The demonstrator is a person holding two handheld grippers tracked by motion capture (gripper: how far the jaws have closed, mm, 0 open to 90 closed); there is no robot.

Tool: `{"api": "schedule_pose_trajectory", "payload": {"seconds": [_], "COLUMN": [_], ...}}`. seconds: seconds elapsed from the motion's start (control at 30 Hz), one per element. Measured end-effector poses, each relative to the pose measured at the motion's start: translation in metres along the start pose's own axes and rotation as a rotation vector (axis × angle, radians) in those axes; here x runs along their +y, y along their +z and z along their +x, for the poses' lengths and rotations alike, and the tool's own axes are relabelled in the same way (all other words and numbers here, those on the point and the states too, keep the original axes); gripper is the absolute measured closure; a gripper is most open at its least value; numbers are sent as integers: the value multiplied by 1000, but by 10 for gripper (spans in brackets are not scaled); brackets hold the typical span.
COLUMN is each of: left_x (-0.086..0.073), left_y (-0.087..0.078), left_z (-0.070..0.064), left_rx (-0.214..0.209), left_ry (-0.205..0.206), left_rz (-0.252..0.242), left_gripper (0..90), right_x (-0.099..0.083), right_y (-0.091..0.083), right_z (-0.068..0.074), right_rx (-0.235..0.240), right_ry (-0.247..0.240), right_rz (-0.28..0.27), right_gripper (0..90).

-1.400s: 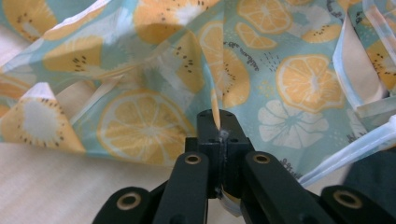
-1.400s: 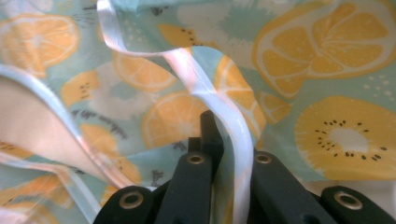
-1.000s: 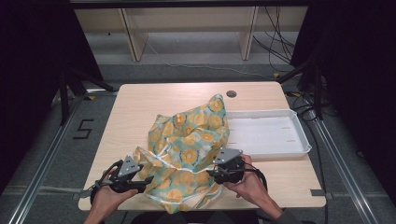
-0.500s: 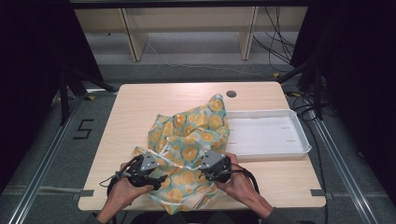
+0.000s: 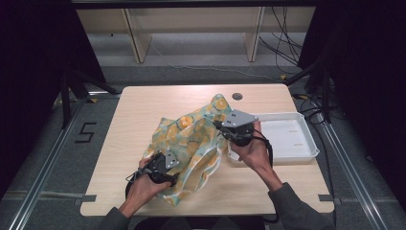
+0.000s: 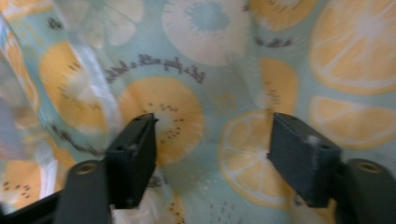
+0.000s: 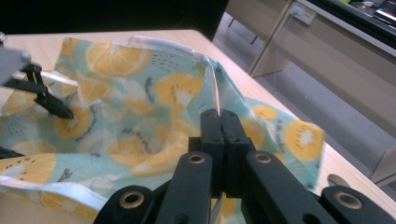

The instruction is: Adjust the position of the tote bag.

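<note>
Two tongs working a soft printed cloth

Lying crumpled across the middle of the high view, on the wooden desk [image 5: 143,110], with one corner reaching toward the white tray [image 5: 306,148] at centre right: a fruit-print cloth [image 5: 191,139]. Looking light, thin and limp, folding wherever unsupported, so likely sagging and sliding rather than keeping any shape when lifted. Probably best taken at a hem or corner, pinching a single layer, not the bunched middle.

Clamping shut on a raised fold with a pale edge at centre frame of the right gripper view: the right tongs [image 7: 219,122], jaws pressed together with fabric between them. Standing wide apart over the print in the left gripper view, touching nothing between the pads: the left tongs [image 6: 212,154], seen at lower left of the cloth from above.

Hard to make out: how many layers sitting in the right pinch, and whether the left jaws are resting on the fabric or hovering just above it. Blurring in the left gripper view, with small lettering on the print unreadable. Hidden under the folds: the cloth's true outline and its far corners.
</note>
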State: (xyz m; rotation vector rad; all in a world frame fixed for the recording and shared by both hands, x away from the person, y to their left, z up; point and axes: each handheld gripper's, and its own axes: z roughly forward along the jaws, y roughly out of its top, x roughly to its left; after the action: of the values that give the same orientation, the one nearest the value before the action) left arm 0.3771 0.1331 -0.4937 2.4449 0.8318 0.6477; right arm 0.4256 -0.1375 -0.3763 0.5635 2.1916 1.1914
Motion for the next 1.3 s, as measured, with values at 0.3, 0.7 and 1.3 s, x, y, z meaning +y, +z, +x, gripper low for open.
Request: {"api": "schedule_pose_trajectory", "payload": {"seconds": [0.3, 0.7, 1.3], "left_x": [2, 18, 10], "left_y": [-2, -27, 8], "left_z": [29, 58, 47], "left_rx": [-24, -105, -165], "left_ry": [15, -80, -77], "left_rz": [-109, -171, -89], "left_gripper": [898, 548, 896], "right_x": [-16, -36, -35], "right_y": [0, 18, 16], "right_z": [-25, -31, -28], "right_rx": [-76, -76, -47], "right_ry": [16, 5, 7], "right_rz": [63, 165, 157], "right_gripper": [900, 900, 899]}}
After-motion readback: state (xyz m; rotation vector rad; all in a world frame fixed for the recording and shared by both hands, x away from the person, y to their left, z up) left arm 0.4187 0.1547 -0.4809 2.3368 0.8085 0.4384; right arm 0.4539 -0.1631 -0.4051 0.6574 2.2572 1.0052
